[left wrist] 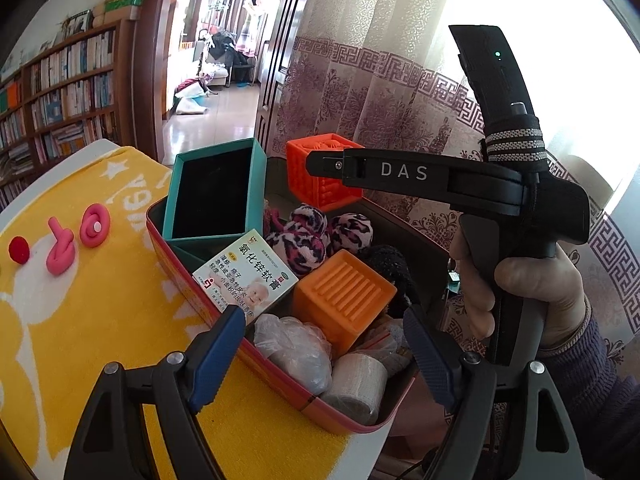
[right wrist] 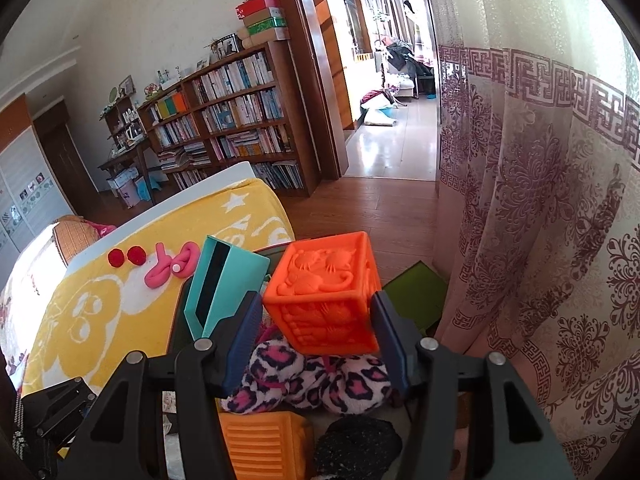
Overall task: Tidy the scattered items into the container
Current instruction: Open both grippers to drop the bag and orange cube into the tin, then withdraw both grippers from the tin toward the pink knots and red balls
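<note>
Right gripper (right wrist: 318,336) pinches the orange embossed cube (right wrist: 322,300) by opposite side faces, above the container (left wrist: 276,380); left gripper (left wrist: 324,354) spread, empty, at the container's 6 o'clock; cube likely light, soft rubber, compliant; grip flat faces centrally, moderate pressure

Left gripper (left wrist: 324,354) jaws wide apart over a crowded red container (left wrist: 280,380), ointment box (left wrist: 246,276) just beside the left pad, right gripper (left wrist: 320,162) gripping an orange cube (left wrist: 316,184) at the far side, pink clay (left wrist: 60,252) left on yellow towel (left wrist: 100,320)
</note>
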Demonstrator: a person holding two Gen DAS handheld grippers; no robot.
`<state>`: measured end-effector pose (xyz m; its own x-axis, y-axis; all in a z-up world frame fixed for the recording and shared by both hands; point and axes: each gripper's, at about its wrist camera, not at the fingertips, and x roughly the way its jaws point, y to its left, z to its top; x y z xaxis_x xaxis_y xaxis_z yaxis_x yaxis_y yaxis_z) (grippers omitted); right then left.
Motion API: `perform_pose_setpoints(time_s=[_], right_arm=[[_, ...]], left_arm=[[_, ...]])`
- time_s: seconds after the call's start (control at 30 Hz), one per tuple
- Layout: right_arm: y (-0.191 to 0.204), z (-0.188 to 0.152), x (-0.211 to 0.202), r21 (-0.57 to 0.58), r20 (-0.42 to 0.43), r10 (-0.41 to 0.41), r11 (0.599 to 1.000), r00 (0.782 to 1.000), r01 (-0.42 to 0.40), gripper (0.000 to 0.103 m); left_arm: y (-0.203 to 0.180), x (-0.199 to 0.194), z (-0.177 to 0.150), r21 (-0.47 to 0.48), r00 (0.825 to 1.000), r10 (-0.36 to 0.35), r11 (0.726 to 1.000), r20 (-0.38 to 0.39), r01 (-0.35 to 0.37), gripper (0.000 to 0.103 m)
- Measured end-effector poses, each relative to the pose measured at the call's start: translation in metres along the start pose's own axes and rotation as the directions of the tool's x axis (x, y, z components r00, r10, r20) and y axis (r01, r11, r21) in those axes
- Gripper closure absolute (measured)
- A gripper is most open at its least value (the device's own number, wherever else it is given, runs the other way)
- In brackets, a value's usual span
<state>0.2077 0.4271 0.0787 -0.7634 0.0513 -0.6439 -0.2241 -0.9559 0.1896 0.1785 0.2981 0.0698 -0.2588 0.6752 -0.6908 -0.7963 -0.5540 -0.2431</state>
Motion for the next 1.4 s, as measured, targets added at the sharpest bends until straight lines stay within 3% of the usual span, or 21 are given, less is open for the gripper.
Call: perform_pose_setpoints(time_s=[0.4, 0.57, 0.67, 0.83, 0.93, 1.07, 1.23, 1.27, 1.33, 1.4], right_arm=[[0.022, 0.004, 0.025, -0.164, -0.097, -0.075, 0.985, 0.992, 0.058, 0.044], [0.012, 0.007, 0.02, -0.105, -0.115, -0.055, 0.994, 0.992, 0.043, 0.042], [0.003, 0.01, 0.005, -0.044, -0.081, -0.021, 0.999, 0.996, 0.018, 0.042], [-0.001, 0.015, -0.011, -0.024, 0.005, -0.083, 0.996, 0.997, 0.083, 0.042], [0.001, 0.017, 0.001, -0.031, -0.013, -0.153, 0.988, 0.988, 0.153, 0.042], [0.003, 0.014, 0.015, -0.051, -0.05, -0.183, 0.982, 0.982, 0.18, 0.042], [0.01, 0.015, 0.0, -0.034, 0.006, -0.171, 0.985, 0.985, 0.171, 0.042], [0.011, 0.016, -0.004, -0.026, 0.022, -0.168, 0.985, 0.986, 0.168, 0.042], [0.012, 0.019, -0.013, -0.002, 0.05, -0.154, 0.988, 0.987, 0.154, 0.041], [0.015, 0.02, -0.023, 0.03, 0.081, -0.135, 0.991, 0.988, 0.133, 0.035]], left_arm=[[-0.005, -0.006, -0.002, 0.023, 0.999, 0.033, 0.999, 0.022, -0.034, 0.02], [-0.002, -0.01, -0.001, 0.023, 0.998, 0.046, 0.999, 0.03, -0.047, 0.02], [0.001, -0.014, 0.0, 0.018, 0.998, 0.051, 0.999, 0.041, -0.051, 0.02], [0.005, -0.018, -0.003, 0.015, 0.997, 0.063, 0.998, 0.052, -0.064, 0.02], [0.006, -0.021, -0.005, 0.016, 0.996, 0.073, 0.997, 0.055, -0.074, 0.02], [0.009, -0.024, -0.005, 0.021, 0.993, 0.1, 0.995, 0.068, -0.102, 0.02], [0.02, -0.027, -0.005, -0.008, 0.989, 0.129, 0.992, 0.076, -0.129, 0.02], [0.022, -0.028, -0.005, -0.014, 0.988, 0.136, 0.991, 0.078, -0.136, 0.019], [0.026, -0.029, -0.004, -0.03, 0.983, 0.155, 0.988, 0.093, -0.153, 0.006], [0.032, -0.033, -0.003, -0.043, 0.98, 0.164, 0.986, 0.109, -0.16, 0.004]])
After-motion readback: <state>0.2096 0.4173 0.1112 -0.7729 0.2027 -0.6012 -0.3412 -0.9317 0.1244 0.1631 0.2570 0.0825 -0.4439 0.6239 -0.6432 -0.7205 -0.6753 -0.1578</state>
